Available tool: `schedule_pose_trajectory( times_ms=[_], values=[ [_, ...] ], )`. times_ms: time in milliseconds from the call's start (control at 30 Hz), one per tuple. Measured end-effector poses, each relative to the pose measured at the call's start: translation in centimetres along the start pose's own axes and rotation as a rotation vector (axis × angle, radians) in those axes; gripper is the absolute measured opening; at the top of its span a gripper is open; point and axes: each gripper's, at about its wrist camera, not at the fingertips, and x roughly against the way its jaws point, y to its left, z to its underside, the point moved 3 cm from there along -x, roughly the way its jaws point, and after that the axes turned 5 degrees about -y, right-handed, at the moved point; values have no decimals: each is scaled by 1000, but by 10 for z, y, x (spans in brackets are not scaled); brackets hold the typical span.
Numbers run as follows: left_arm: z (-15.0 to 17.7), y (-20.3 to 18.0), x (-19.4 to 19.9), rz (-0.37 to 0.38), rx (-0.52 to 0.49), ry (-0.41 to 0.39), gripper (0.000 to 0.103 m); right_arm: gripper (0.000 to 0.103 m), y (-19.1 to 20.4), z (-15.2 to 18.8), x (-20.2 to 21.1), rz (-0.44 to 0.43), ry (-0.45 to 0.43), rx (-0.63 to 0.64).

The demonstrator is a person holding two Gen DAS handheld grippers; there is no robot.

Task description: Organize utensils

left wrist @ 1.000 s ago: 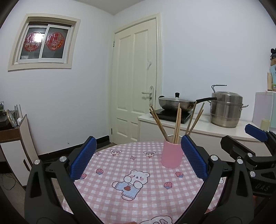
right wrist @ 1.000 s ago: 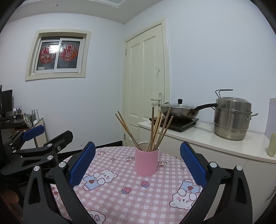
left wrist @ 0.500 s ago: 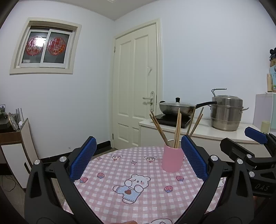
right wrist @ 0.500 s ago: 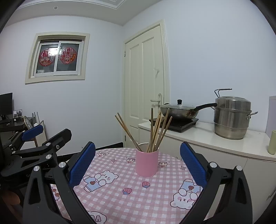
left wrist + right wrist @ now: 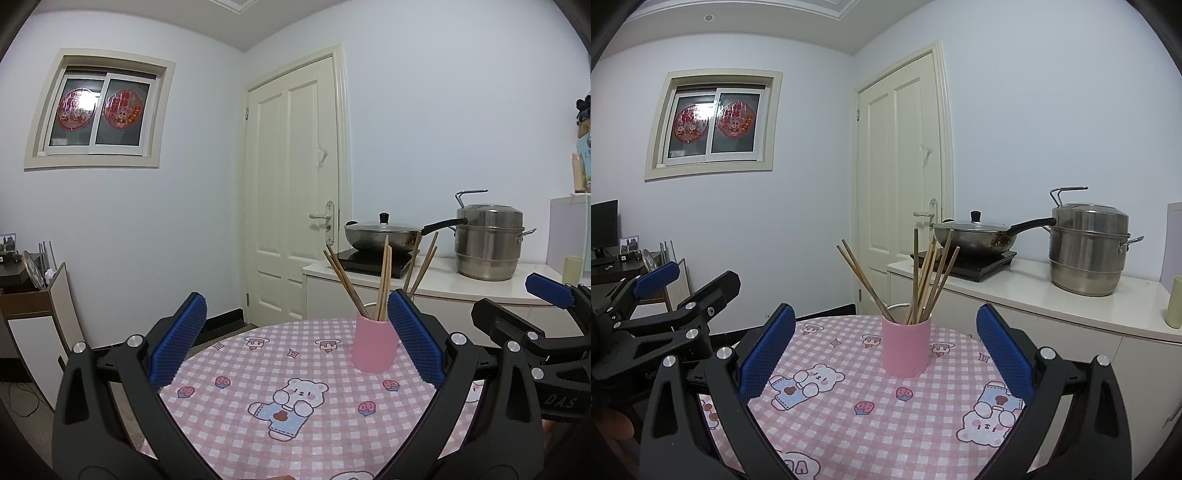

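— Where are the utensils sitting?

— The chopsticks [image 5: 916, 280] are standing bunched in a pink cup [image 5: 905, 345], fanning out above its rim. The cup is resting upright on the round table [image 5: 849, 417] with the pink checked cloth (bears and strawberries printed on it).

— And the two tools?

— The left gripper [image 5: 295, 347] is hovering over the table with its blue pads spread wide, holding nothing; the cup is showing just beside its right pad. The right gripper [image 5: 884, 350] is likewise gaping empty, the cup lying ahead between its fingers, untouched.

— Anything behind?

— A lidded wok [image 5: 975, 234] and a steel steamer pot [image 5: 1087, 251] are sitting on the counter.
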Motion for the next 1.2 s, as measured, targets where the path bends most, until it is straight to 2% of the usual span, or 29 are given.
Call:
schedule_pose_trajectory(
  times_ms=[1200],
  values=[
    [1, -3, 3, 12, -21, -7, 97, 95, -5, 3, 6, 13, 8, -25]
  ],
)
